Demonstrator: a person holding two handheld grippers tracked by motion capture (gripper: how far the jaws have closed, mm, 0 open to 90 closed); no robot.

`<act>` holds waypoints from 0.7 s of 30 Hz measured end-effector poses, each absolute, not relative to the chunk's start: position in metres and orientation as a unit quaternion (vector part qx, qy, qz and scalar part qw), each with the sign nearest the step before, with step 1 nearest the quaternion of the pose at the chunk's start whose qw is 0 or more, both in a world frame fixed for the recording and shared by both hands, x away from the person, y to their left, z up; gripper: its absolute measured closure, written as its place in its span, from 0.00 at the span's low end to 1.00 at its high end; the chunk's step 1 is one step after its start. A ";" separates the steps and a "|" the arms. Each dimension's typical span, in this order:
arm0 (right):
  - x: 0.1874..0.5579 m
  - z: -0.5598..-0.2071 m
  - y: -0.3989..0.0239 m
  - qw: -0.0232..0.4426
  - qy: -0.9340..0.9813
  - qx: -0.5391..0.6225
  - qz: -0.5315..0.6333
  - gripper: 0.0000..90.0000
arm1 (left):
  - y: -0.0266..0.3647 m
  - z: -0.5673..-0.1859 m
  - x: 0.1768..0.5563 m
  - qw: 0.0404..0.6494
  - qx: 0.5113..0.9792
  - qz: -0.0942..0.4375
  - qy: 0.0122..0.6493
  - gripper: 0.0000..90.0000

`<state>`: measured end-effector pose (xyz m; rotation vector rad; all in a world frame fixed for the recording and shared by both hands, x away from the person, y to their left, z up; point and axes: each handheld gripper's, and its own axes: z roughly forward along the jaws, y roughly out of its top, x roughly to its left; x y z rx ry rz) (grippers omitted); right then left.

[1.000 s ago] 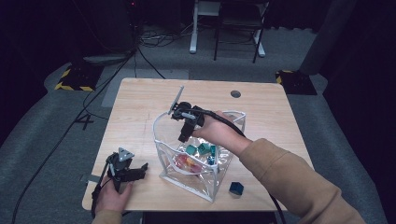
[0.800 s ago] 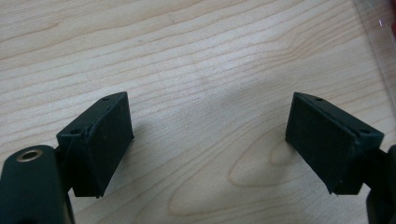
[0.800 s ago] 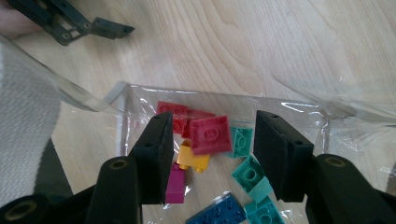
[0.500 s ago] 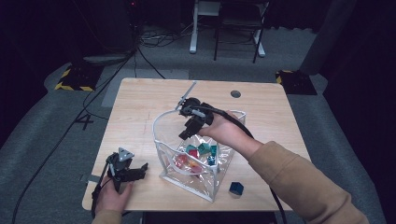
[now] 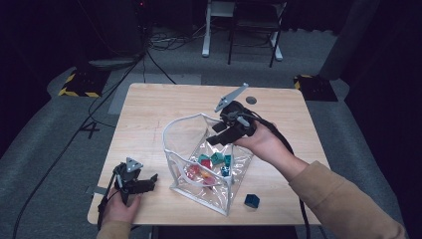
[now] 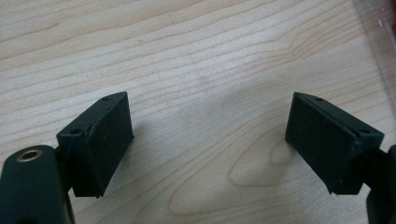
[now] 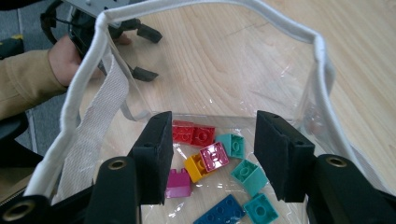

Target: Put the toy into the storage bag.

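Clear plastic bag (image 5: 199, 159) stood open on the table (image 5: 149, 114), bricks (image 7: 210, 161) at its bottom, directly below the right tongs (image 7: 210, 156), whose jaws had just been opening, empty. Left tongs (image 6: 208, 140) rested wide, well apart. Blue block (image 5: 251, 200) lay outside.

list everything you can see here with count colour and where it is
table: 1, light wood, centre of the high view
bag: 1, clear plastic with white trim, open, mid-table
bricks in bag: at least eight; red, pink, magenta, yellow, teal, blue; on the bag's floor
loose block: 1, dark teal, on the table by the bag's near corner
chair: 1, dark, on the floor beyond the table
left gripper: 1, black, jaws open and empty, near left table corner
right gripper: 1, black, jaws just opening, nothing between them, above the bag's mouth
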<state>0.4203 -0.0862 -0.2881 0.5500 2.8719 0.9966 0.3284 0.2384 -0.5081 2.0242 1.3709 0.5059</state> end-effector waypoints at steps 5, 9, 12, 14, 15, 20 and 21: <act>0.407 -0.279 -0.109 0.034 0.918 0.184 0.349 0.53 | 0.239 -0.508 0.329 0.319 0.767 0.191 0.522 0.17; 0.399 -0.273 -0.127 0.040 0.912 0.186 0.364 0.52 | 0.239 -0.508 0.329 0.319 0.768 0.191 0.522 0.17; 0.392 -0.270 -0.141 0.044 0.907 0.190 0.373 0.51 | 0.239 -0.508 0.329 0.319 0.768 0.191 0.522 0.17; 0.389 -0.267 -0.151 0.048 0.903 0.193 0.382 0.50 | 0.239 -0.508 0.329 0.319 0.767 0.191 0.522 0.17; 0.387 -0.266 -0.156 0.051 0.901 0.195 0.384 0.50 | 0.239 -0.508 0.329 0.318 0.768 0.192 0.522 0.17; 0.378 -0.265 -0.175 0.057 0.896 0.200 0.392 0.48 | 0.239 -0.508 0.329 0.318 0.768 0.192 0.522 0.17; 0.376 -0.265 -0.179 0.059 0.896 0.200 0.393 0.47 | 0.239 -0.508 0.329 0.318 0.768 0.192 0.522 0.17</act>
